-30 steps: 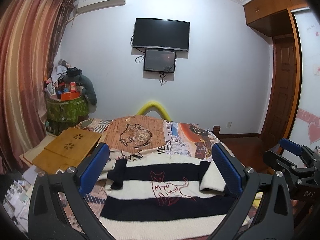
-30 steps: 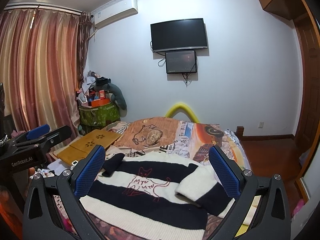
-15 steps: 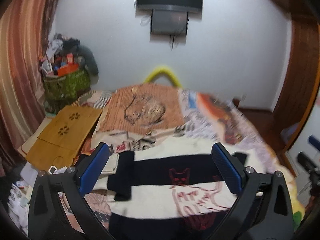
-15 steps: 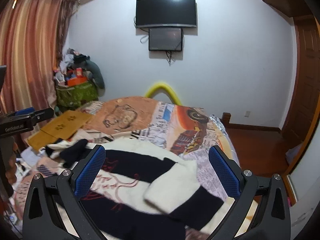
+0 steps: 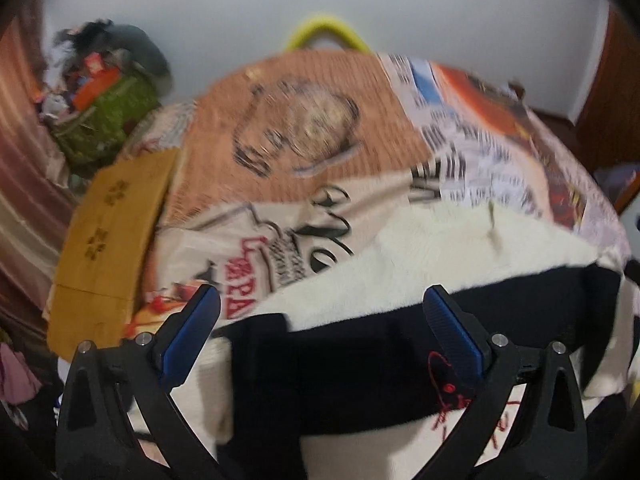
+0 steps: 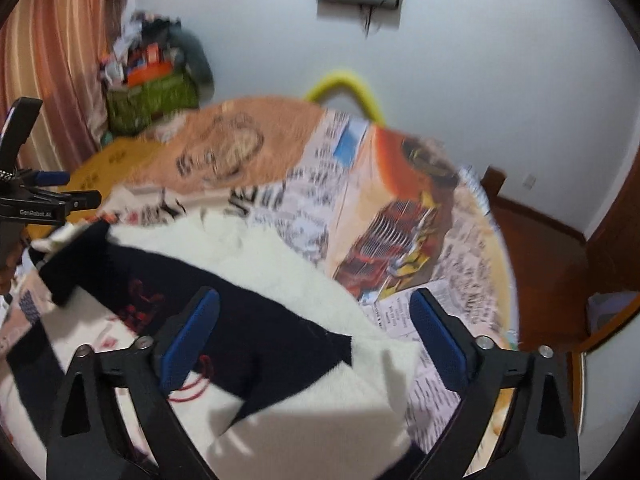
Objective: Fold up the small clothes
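I have both the left gripper (image 5: 320, 320) and right gripper (image 6: 314, 316) with jaws apart above the striped sweater (image 6: 248, 276) on the near bedspread (image 6: 400, 208); it looks soft, floppy, so I'd pinch its sleeve edges.

Both left tongs (image 5: 320, 332) and right tongs (image 6: 314, 330) hang tilted downward, jaws spread wide.

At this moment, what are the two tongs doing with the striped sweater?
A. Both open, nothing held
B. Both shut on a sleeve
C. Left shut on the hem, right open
A: the left tongs and right tongs both stand wide open over the sweater, gripping nothing.
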Motion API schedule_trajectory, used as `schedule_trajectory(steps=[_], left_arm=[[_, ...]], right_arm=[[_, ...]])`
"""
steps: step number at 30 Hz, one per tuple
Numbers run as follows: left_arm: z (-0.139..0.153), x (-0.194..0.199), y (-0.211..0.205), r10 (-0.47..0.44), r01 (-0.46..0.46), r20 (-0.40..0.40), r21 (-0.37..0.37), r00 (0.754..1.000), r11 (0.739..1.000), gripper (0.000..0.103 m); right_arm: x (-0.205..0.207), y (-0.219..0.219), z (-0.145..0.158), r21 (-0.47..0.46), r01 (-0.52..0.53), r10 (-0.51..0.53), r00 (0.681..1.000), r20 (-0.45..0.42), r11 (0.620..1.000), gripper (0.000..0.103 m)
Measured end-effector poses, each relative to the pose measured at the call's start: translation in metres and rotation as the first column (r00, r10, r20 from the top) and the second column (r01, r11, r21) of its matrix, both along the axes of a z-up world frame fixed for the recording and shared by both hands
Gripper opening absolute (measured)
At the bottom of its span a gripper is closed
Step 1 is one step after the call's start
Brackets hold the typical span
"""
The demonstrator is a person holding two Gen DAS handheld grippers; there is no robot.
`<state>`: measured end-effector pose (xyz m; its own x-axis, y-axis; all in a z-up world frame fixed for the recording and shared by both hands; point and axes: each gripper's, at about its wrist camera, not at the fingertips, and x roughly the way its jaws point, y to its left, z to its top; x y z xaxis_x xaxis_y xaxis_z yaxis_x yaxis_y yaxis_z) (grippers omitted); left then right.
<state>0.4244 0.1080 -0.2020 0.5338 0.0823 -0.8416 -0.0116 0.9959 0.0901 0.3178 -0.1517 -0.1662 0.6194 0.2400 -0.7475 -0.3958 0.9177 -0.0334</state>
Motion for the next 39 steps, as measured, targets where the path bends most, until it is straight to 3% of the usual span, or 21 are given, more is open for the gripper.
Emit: schedule_trajectory(steps=[1, 4, 10, 14, 17, 19, 21, 24, 33, 39], left_arm=[[-0.011, 0.004, -0.004, -0.016, 0.016, -0.016, 0.006, 1.000, 1.000, 0.100], [-0.038, 0.015, -0.013, -0.054, 0.055, -0.065, 0.022, 0.996, 0.998, 0.097], [-0.073, 0.024, -0.022, -0.071, 0.067, -0.132, -0.030, 0.989, 0.997, 0.096], [-0.077, 0.028, -0.016, -0.041, 0.029, -0.131, -0.090, 0.991, 0.995, 0.096], [-0.079, 0.032, -0.019, -0.043, 0.033, -0.125, -0.080, 0.991, 0.996, 0.097], [-0.079, 0.034, -0.023, -0.041, 0.034, -0.114, -0.059, 0.993, 0.998, 0.097], [-0.081, 0.037, -0.027, -0.032, 0.027, -0.108, -0.043, 0.994, 0.999, 0.097], [-0.082, 0.043, -0.030, -0.015, 0.012, -0.096, -0.032, 0.995, 0.999, 0.097], [-0.080, 0.050, -0.026, 0.047, -0.050, -0.095, -0.029, 0.994, 0.998, 0.100], [-0.046, 0.018, -0.024, 0.035, -0.034, -0.055, 0.007, 0.998, 0.999, 0.100]], right_arm=[[0.009, 0.001, -0.007, -0.004, -0.008, 0.008, 0.999, -0.033, 1.000, 0.078], [0.034, 0.002, -0.029, 0.006, -0.033, 0.034, 0.989, -0.143, 0.999, 0.067], [0.068, 0.000, -0.070, -0.037, -0.044, 0.032, 0.958, -0.284, 0.998, 0.068], [0.071, -0.005, -0.071, 0.014, -0.033, 0.035, 0.961, -0.274, 0.999, 0.065], [0.068, -0.002, -0.068, 0.003, -0.060, 0.058, 0.964, -0.259, 0.998, 0.044], [0.066, -0.002, -0.069, 0.013, -0.069, 0.070, 0.962, -0.264, 0.998, 0.021], [0.063, -0.001, -0.069, 0.006, -0.077, 0.076, 0.965, -0.251, 0.997, 0.016], [0.060, 0.002, -0.069, -0.057, -0.109, 0.095, 0.972, -0.216, 0.992, 0.013], [0.090, 0.003, -0.071, -0.094, -0.084, 0.059, 0.970, -0.237, 0.992, 0.012], [0.069, -0.002, -0.051, -0.091, -0.068, 0.047, 0.976, -0.215, 0.994, 0.017]])
